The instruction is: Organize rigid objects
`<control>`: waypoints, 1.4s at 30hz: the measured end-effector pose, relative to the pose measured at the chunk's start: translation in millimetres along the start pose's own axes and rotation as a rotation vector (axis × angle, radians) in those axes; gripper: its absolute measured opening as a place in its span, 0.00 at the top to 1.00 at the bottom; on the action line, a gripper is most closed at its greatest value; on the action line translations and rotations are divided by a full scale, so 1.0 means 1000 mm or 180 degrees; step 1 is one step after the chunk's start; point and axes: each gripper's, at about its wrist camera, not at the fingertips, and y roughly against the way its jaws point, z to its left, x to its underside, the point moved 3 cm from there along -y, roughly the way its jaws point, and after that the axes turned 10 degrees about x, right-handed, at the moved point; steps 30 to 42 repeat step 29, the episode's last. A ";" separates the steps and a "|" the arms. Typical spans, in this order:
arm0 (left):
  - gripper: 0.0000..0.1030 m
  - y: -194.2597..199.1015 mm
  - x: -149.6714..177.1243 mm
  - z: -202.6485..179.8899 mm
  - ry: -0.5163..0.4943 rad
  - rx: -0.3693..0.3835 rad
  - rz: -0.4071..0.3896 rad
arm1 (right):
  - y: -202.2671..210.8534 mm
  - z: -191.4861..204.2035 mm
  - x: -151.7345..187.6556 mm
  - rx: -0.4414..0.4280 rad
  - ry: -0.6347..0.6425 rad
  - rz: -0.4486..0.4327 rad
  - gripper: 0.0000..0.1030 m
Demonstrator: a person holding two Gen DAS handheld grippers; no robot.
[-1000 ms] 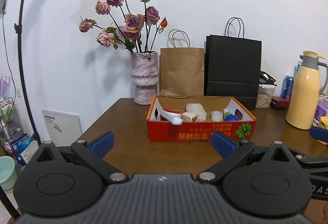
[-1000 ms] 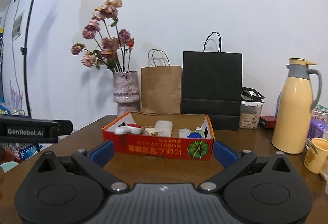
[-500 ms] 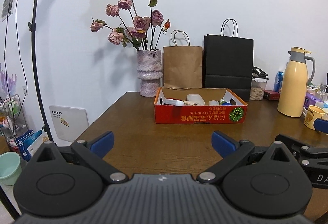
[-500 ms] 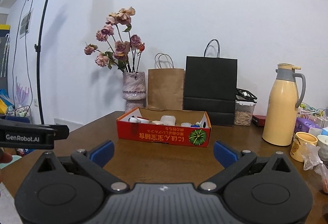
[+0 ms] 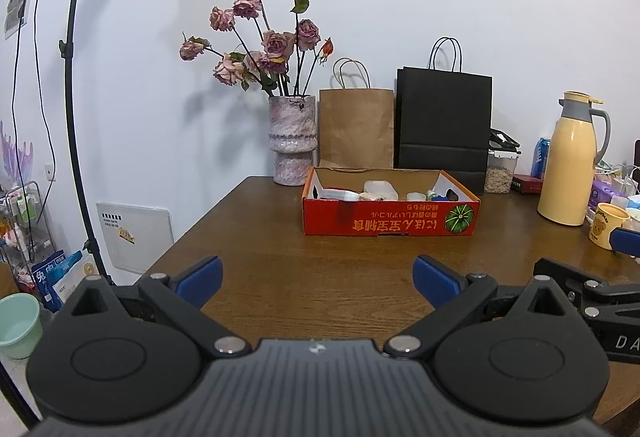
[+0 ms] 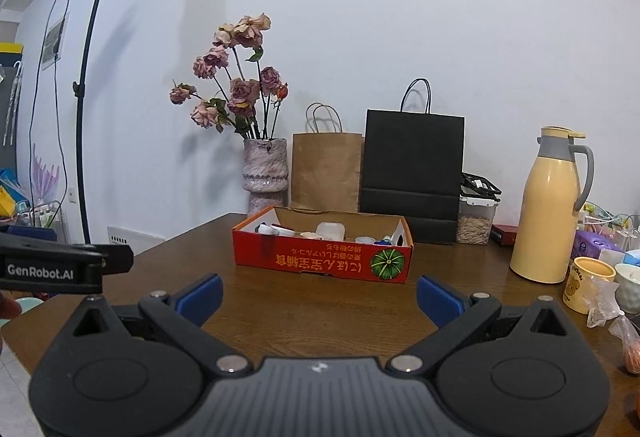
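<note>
- Left wrist view: the red cardboard box sits mid-desk, in front of the brown paper bag and the black bag; small items lie inside it, among them a white tub.
- These look light, hard plastic and likely slippery; I would grip across the short sides, gently.
- Left gripper is held low and level near the desk's front edge, well apart from the box, blue fingers spread wide, nothing between them.
- Right gripper is level alongside, fingers equally wide and empty.
</note>
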 end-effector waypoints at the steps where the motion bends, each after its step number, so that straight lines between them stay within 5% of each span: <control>1: 0.00 0.001 0.001 0.000 0.0000 0.0001 0.0000 | 0.000 0.000 0.000 -0.0001 0.0003 0.0001 0.00; 42: 0.00 -0.003 0.000 0.003 0.0027 -0.0017 0.0028 | -0.006 0.007 0.008 -0.0007 0.0048 0.0058 0.00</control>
